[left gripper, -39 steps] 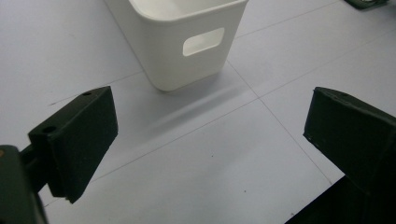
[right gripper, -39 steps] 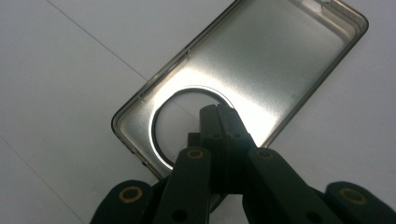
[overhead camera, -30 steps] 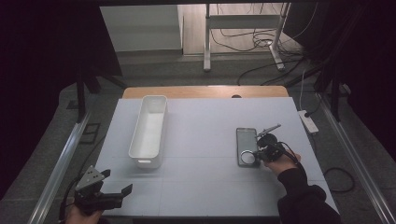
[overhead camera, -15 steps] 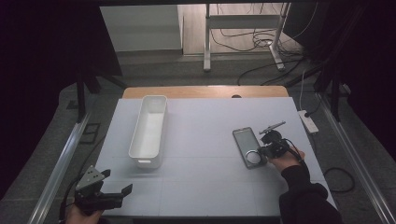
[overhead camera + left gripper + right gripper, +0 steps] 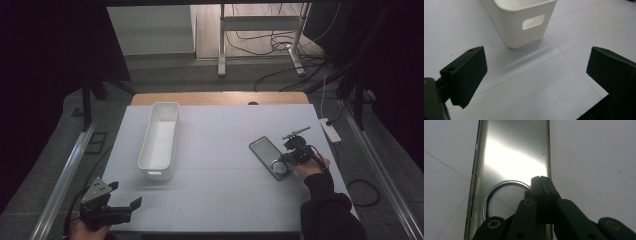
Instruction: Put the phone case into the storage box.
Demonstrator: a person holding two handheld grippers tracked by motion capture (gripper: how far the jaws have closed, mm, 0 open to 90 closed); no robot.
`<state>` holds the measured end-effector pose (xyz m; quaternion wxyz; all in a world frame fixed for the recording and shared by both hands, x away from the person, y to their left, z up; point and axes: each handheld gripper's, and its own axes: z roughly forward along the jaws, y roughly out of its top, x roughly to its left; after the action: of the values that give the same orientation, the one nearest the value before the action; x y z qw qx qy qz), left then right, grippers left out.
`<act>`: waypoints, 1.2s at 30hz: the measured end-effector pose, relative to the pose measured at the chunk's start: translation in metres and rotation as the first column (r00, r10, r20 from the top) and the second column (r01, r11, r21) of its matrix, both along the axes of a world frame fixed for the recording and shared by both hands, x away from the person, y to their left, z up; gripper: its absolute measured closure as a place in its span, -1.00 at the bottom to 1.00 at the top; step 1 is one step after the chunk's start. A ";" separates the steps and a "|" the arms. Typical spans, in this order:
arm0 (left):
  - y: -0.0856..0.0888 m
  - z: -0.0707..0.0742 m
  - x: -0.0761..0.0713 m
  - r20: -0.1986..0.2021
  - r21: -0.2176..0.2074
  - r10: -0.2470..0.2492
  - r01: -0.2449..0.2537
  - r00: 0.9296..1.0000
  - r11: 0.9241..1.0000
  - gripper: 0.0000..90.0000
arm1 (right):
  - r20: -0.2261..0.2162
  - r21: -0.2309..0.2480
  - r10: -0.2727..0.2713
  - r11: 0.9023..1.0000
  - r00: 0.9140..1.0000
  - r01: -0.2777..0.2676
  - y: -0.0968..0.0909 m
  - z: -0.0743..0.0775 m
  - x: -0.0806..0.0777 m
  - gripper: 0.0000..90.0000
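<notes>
White table under a dim room, with two hand-held grippers at work.

Right gripper [image 5: 289, 159] has its jaws closed on the ring rim of a flat metal plate [image 5: 269, 156] lying at the right of the table [image 5: 220, 140]. Left gripper [image 5: 120, 207] waits open at the near left, facing the white bin [image 5: 160, 140]. The thin rim could slip from the pinch if the plate is dragged. How firmly the pads bite is hard to see.

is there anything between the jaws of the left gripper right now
No: in the left gripper view the left gripper has its jaws standing wide apart over bare white table, with the white bin farther ahead of them.
</notes>
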<state>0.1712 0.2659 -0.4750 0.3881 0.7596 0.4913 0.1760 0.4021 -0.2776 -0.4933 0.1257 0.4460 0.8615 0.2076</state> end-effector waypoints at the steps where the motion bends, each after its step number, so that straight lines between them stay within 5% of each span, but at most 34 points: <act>1: 0.000 0.000 0.000 0.000 0.000 0.000 0.000 1.000 1.000 -0.91 | 0.006 0.007 0.003 1.000 1.000 -0.003 0.001 0.001 0.000 1.00; 6: 0.000 0.000 0.000 -0.001 0.000 0.000 0.000 1.000 1.000 -0.91 | 0.015 0.071 0.033 0.997 0.999 -0.034 0.015 0.006 0.002 0.99; 16: 0.000 0.000 0.000 -0.002 0.000 -0.001 0.001 1.000 1.000 -0.91 | 0.023 0.097 0.059 0.993 0.998 -0.061 0.041 0.004 0.017 0.99; 36: 0.000 0.000 0.001 -0.004 0.000 -0.004 0.004 1.000 1.000 -0.91 | 0.009 0.082 0.099 0.992 0.995 -0.100 0.081 -0.008 0.031 0.99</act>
<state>0.1717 0.2661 -0.4752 0.3873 0.7611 0.4905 0.1738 0.4333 -0.1964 -0.5014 0.0986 0.4068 0.8731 0.2501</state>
